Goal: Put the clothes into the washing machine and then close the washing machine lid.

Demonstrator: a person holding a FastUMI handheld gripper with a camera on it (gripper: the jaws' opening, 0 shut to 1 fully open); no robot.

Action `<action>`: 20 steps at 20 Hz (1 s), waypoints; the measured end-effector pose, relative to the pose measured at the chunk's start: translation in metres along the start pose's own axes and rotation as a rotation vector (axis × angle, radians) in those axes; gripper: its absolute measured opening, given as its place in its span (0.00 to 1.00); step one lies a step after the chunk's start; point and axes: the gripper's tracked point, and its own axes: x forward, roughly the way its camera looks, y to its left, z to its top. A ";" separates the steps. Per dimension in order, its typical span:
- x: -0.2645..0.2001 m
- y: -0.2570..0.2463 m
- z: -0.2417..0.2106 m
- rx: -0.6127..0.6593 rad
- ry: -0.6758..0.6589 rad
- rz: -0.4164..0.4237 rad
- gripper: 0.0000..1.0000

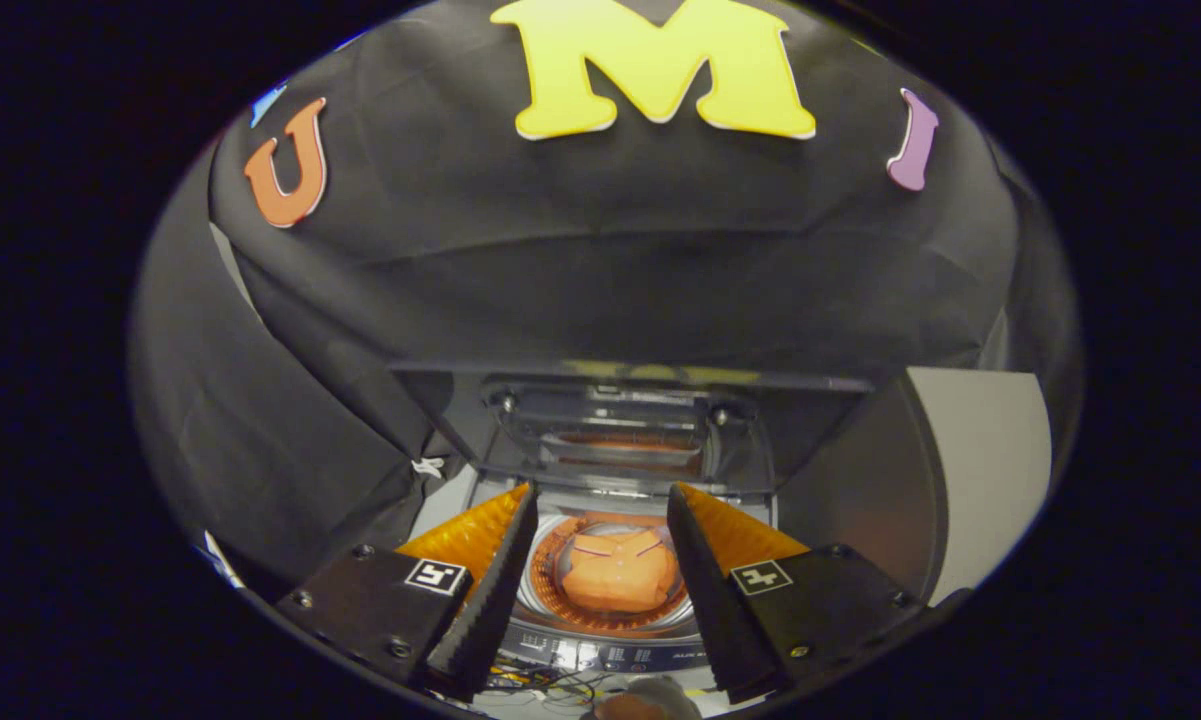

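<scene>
An orange garment (620, 574) lies folded in the round drum of a small top-loading washing machine (600, 655). The machine's dark see-through lid (610, 430) stands raised upright behind the drum, reflecting the orange cloth. My gripper (602, 492) hovers above the drum and is open, with nothing between its fingers; the garment shows in the gap between them, below and beyond the tips.
The machine's control panel (610, 657) with small buttons runs along its near edge, with loose wires in front of it. Black cloth walls close in at the back and left. A pale panel (980, 470) stands to the right of the machine.
</scene>
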 end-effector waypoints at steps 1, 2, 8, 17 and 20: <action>-0.006 0.001 0.011 -0.005 -0.018 0.001 0.82; -0.013 0.003 0.020 -0.013 -0.027 0.002 0.82; -0.012 0.002 0.053 -0.027 -0.047 0.015 0.82; 0.044 -0.009 0.073 -0.004 0.006 0.029 0.82; 0.064 -0.013 0.077 0.015 0.021 0.026 0.82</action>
